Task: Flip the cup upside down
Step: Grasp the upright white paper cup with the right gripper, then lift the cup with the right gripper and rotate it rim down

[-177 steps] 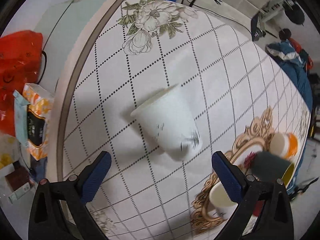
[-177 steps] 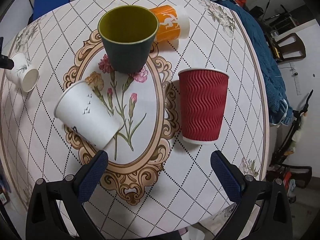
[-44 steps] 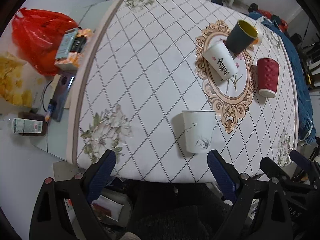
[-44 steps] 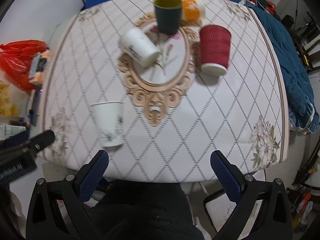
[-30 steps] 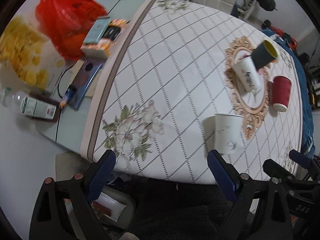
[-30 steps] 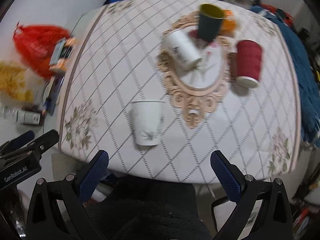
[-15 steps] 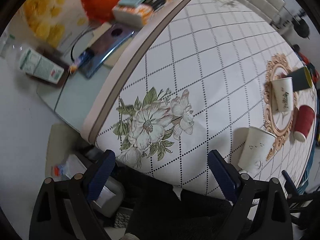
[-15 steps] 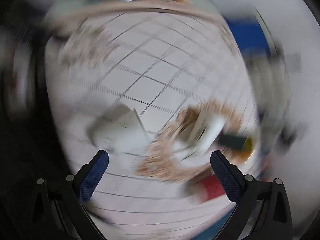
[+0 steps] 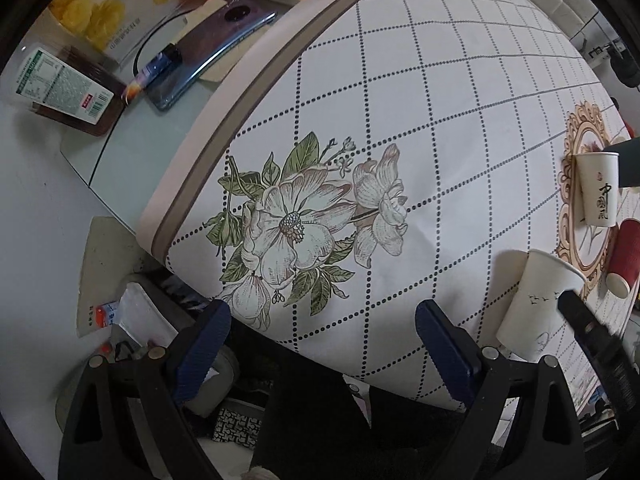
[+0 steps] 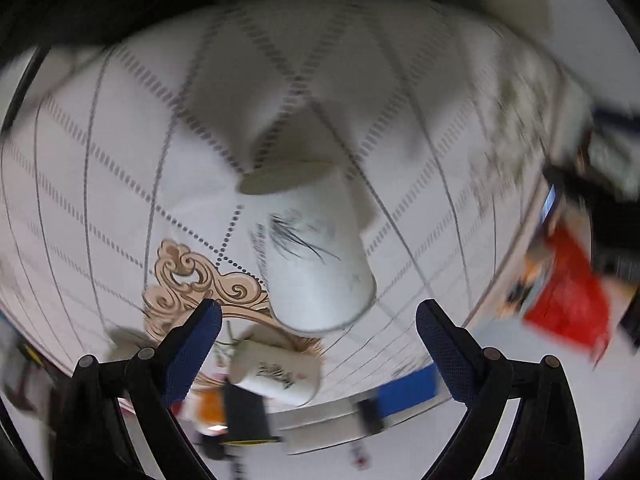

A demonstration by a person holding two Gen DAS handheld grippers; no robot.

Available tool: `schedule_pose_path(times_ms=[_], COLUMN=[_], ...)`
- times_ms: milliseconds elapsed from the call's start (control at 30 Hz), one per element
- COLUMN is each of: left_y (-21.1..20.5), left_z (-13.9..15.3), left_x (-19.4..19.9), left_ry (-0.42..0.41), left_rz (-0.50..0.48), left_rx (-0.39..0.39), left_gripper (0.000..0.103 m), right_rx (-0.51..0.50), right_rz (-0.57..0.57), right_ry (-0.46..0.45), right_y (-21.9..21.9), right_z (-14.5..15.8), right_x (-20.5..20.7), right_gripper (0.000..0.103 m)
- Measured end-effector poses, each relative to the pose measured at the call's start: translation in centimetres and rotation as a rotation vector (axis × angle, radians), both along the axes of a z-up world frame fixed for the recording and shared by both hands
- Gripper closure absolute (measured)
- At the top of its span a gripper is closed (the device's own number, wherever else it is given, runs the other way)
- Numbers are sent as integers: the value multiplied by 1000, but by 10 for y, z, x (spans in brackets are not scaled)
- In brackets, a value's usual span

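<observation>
cup (image 10: 308, 248), the white paper one with a faint ink drawing on its side, sits on the patterned tablecloth (image 9: 440, 128) close to the near table edge, just outside the ornate gold oval frame (image 10: 204, 280) printed on the cloth. in the left wrist view the same cup (image 9: 532, 304) shows at the far right, its open mouth raised. the right wrist picture is smeared, so how far the cup leans there cannot be told for sure.

the right gripper (image 10: 318, 322) has the cup just ahead of its blue pads, which stand released and wide with nothing pressed between them; its jaws have just been narrowing a little, though the cup is not yet inside the gap. the left gripper (image 9: 322, 338) hangs over the printed flower (image 9: 296, 224), well apart from the cup, its jaws spread and empty.

judging from this, the step in hand is the right gripper's approach. to do it well, the person would let the hand steady first, then bring the pads to either side of the cup wall about mid-height. paper walls buckle, so the squeeze should be light, just enough to keep the cup from slipping. a lift clear of the cloth before rolling the wrist would keep the rim from dragging. a second white cup (image 10: 280, 372) lies close beyond, so the turn needs room. the left gripper should hold off.
</observation>
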State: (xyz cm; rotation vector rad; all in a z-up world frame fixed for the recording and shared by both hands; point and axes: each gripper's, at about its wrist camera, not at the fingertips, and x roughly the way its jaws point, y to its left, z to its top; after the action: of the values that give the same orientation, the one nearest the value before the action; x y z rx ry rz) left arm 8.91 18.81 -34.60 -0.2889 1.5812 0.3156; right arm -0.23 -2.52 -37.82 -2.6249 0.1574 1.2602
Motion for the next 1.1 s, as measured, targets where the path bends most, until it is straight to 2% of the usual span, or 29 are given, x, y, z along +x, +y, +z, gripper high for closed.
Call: schedule_pose_path(times_ms=[167,500,667,767,1100], left_y=[0,-10,-16,-19,-26], left_z=[-7,-9,-6,-5,0], left_x=[2,13,21,25,33], left_ry=[11,23,28,31,38], left_rz=[-7,-44,-53,-57,-71], left_rx=[2,8,15,20,31], left_gripper=[8,8,8,8,8], right_rx=[-72,-119,-117,-106,-26], right_rz=[179,260,264,271,127], right_ry=[21,40,55,56,67], right_y=[-16,-30,-33,-35,-18], right_z=[-15,-28,-34,-40,-42], right_x=[-3,5,4,2,0], right_gripper=[4,9,19,34,36])
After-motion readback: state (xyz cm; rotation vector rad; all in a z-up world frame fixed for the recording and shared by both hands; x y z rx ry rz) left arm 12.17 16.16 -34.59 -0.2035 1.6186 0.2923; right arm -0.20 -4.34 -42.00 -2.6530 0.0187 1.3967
